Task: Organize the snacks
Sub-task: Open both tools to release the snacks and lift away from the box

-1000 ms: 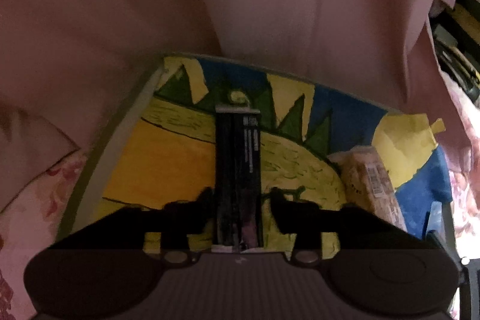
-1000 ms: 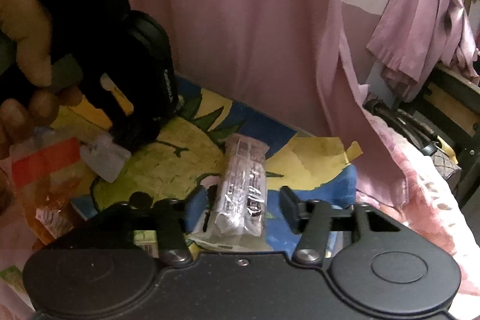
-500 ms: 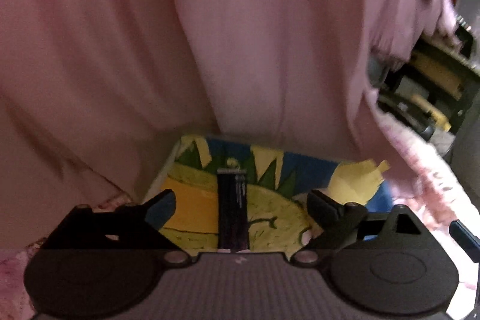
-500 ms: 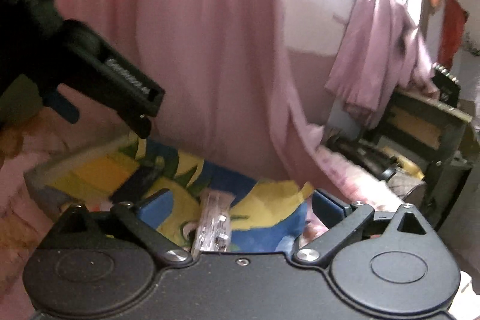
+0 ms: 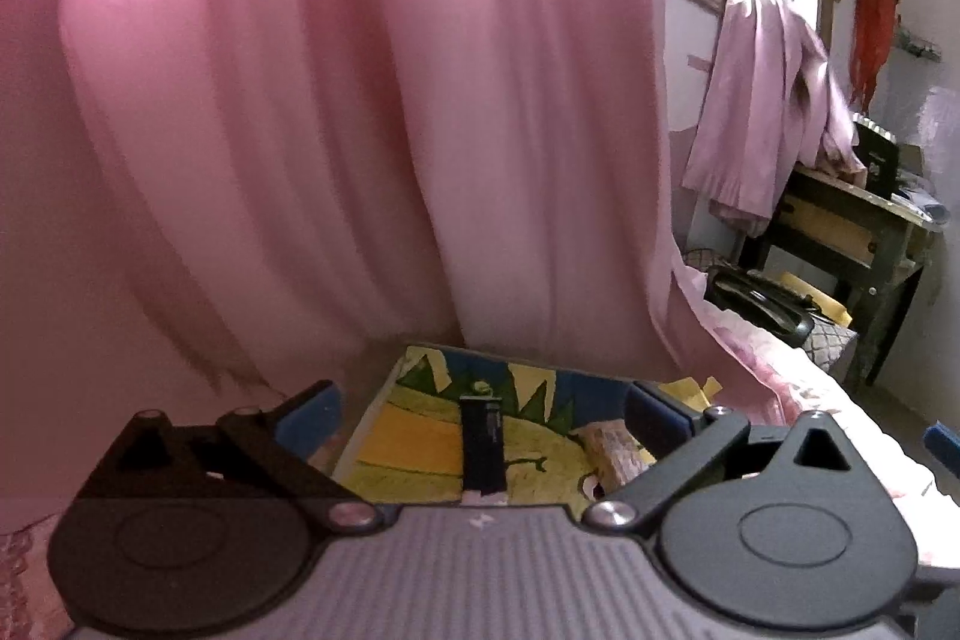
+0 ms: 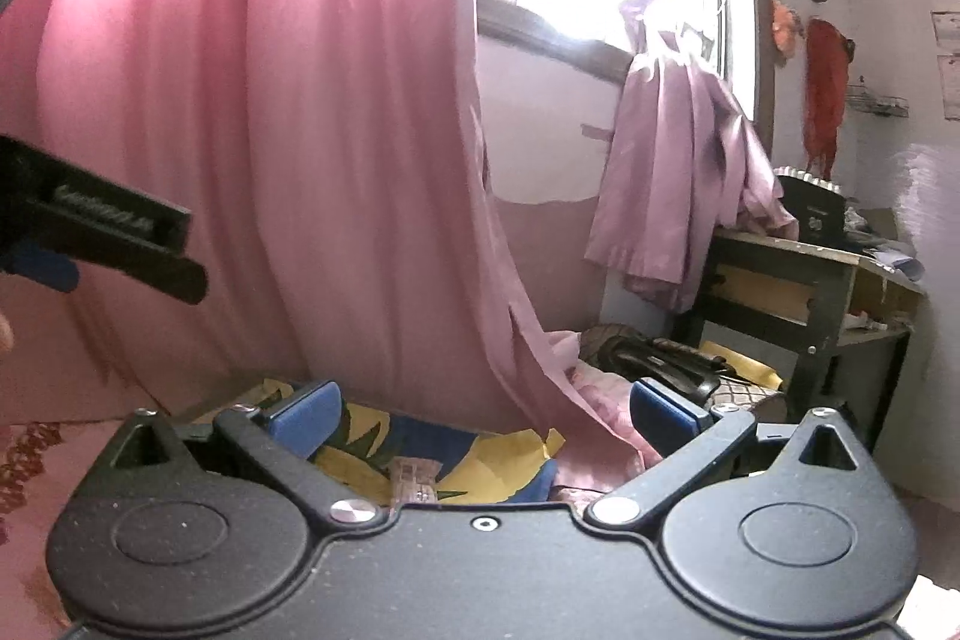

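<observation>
On the yellow, blue and green painted board (image 5: 414, 445) lie a clear crinkly biscuit packet (image 6: 413, 479), light and crushable, best pinched across its middle, and a stiff slim black snack bar (image 5: 481, 445), while left tongs (image 5: 480, 415) and right tongs (image 6: 483, 415) spread, nothing between.

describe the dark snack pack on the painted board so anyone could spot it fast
Under the pink curtain lies a board painted yellow, green and blue. The dark snack pack lies at its middle: a slim, near-black strip, unlike the pale, speckled packet to its right.
</observation>
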Action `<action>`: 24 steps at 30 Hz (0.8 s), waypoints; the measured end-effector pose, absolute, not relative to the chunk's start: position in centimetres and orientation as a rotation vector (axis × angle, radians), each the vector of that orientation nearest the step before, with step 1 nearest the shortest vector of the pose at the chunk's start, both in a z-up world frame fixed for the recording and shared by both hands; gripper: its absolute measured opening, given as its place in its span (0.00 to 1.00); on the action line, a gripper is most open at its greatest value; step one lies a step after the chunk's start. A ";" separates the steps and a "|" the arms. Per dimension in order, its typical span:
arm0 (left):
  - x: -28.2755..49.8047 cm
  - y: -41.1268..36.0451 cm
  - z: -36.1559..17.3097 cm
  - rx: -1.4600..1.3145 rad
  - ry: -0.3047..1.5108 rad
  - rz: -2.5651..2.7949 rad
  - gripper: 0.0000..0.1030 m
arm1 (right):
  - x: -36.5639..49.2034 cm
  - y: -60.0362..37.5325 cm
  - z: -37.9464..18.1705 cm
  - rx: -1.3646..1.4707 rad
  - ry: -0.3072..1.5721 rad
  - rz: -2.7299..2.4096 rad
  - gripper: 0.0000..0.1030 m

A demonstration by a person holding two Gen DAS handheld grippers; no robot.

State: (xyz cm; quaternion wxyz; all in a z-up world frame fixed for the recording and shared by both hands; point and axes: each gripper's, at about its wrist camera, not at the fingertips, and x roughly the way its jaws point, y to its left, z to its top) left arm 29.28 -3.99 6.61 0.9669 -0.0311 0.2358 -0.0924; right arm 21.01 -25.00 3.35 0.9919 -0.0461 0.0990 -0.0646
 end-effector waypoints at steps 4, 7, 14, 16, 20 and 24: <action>26.1 -3.3 6.8 -0.041 0.456 -0.174 0.99 | 19.1 -24.8 3.4 -0.093 0.201 -0.130 0.99; 23.8 -2.7 6.5 -0.040 0.453 -0.169 0.99 | 17.6 -24.8 3.2 -0.080 0.216 -0.131 0.99; 19.2 -1.4 5.0 -0.037 0.449 -0.162 0.99 | 13.5 -24.2 2.4 -0.074 0.257 -0.108 0.99; 18.0 -1.1 4.4 -0.033 0.450 -0.162 0.99 | 12.2 -23.7 2.3 -0.084 0.267 -0.105 0.99; 15.9 -0.5 3.4 -0.032 0.462 -0.168 0.99 | 10.1 -22.9 1.9 -0.085 0.299 -0.080 0.99; 14.3 0.1 2.7 -0.030 0.476 -0.168 0.99 | 8.4 -22.3 1.4 -0.069 0.345 -0.066 0.99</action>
